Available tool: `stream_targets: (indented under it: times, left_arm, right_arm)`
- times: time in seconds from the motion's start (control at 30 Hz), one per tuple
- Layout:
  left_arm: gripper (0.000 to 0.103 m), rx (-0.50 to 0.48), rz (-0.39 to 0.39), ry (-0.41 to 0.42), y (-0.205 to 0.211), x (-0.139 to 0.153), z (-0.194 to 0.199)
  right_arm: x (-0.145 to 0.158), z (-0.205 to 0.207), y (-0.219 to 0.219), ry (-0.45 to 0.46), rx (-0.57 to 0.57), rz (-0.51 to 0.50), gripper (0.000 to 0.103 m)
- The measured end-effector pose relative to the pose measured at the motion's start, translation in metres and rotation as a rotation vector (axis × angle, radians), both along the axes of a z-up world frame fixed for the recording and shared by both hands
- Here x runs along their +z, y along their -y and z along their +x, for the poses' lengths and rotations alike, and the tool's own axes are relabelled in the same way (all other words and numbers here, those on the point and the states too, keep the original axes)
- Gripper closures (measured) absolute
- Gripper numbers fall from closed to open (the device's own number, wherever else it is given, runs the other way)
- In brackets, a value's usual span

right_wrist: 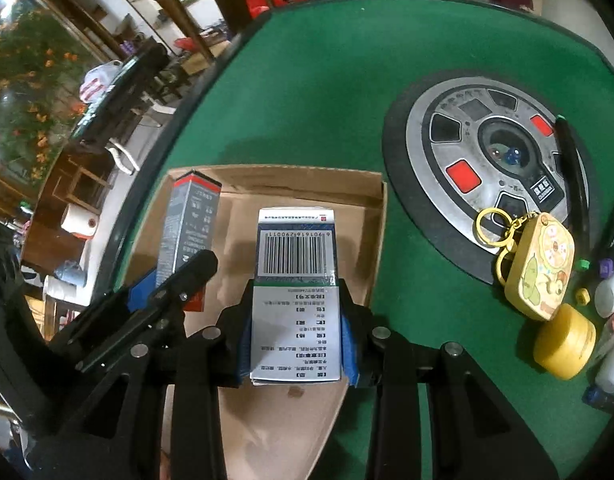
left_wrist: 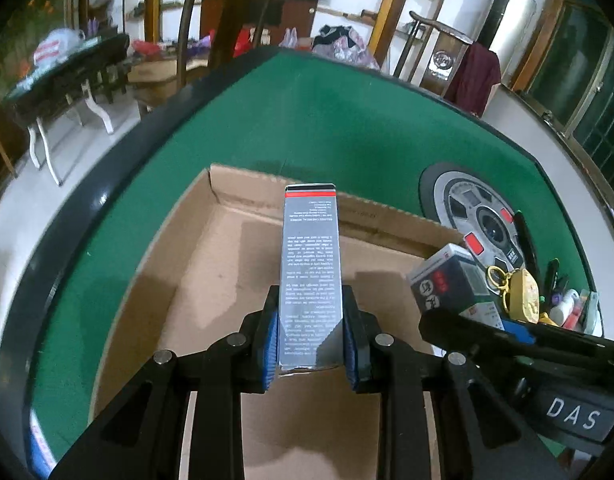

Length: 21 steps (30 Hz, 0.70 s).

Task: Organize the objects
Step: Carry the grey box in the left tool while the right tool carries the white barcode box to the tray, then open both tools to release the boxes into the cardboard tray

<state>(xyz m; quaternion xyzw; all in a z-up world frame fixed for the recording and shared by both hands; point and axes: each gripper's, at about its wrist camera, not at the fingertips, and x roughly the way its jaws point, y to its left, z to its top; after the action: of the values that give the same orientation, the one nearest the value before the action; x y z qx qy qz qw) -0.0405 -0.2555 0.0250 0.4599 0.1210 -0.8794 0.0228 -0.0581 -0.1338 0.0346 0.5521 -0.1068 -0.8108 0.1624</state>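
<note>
The left gripper [left_wrist: 311, 332] has its blue-padded fingers [left_wrist: 272, 340] closed narrowly on a slim grey carton [left_wrist: 310, 264] with a red and black band at its far end; the carton's long axis runs straight forward along the fingers, hanging over the open cardboard box [left_wrist: 227, 248]. The right gripper [right_wrist: 297, 332] is clamped on a wider white carton with a barcode [right_wrist: 297, 276], likewise lengthwise along its fingers, barcode end forward, above the same shallow box of plain brown corrugated board. The box lies on the green felt counter [right_wrist: 307, 92], beside a round metal control disc [right_wrist: 487, 152] with red buttons. To the right sit a yellow cartoon keychain case [right_wrist: 541, 264] and a yellow round tin [right_wrist: 565, 342].
</note>
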Motion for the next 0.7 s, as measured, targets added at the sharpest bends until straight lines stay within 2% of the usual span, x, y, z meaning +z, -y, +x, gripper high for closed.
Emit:
stream_targets:
  times: [0.07, 0.13, 0.2, 0.23, 0.3, 0.47, 0.57, 0.63, 0.67, 0.7]
  left_arm:
    - [0.079, 0.014, 0.002, 0.004, 0.002, -0.001, 0.0]
    - [0.073, 0.028, -0.009, 0.012, 0.004, -0.005, 0.0]
    - [0.052, 0.046, -0.012, 0.017, 0.006, -0.004, 0.002]
    - [0.05, 0.053, -0.011, 0.01, 0.007, -0.003, 0.004]
    - [0.047, 0.056, 0.003, 0.006, 0.009, -0.001, 0.005]
    - [0.046, 0.067, 0.058, -0.005, 0.018, 0.014, 0.015]
    - [0.046, 0.044, 0.081, -0.04, 0.013, 0.033, 0.03]
    - [0.043, 0.016, 0.082, -0.084, 0.0, 0.05, 0.044]
    - [0.041, 0.002, 0.083, -0.101, -0.007, 0.057, 0.049]
    - [0.037, -0.018, 0.088, -0.12, -0.016, 0.063, 0.054]
  right_arm:
    - [0.0, -0.002, 0.001, -0.003, -0.009, 0.007, 0.07]
    - [0.0, -0.003, 0.003, -0.011, -0.01, 0.026, 0.07]
    - [0.001, -0.004, 0.003, -0.013, -0.022, 0.031, 0.07]
    - [0.001, -0.003, 0.002, -0.011, -0.029, 0.028, 0.07]
    - [0.001, -0.003, 0.0, -0.014, -0.042, 0.024, 0.067]
    - [0.012, 0.002, -0.022, -0.047, -0.066, -0.024, 0.066]
    - [0.053, 0.025, -0.034, -0.145, -0.061, 0.024, 0.066]
    - [0.089, 0.05, -0.039, -0.233, -0.033, 0.096, 0.066]
    - [0.109, 0.066, -0.041, -0.273, -0.015, 0.127, 0.064]
    - [0.125, 0.081, -0.044, -0.296, 0.001, 0.142, 0.056]
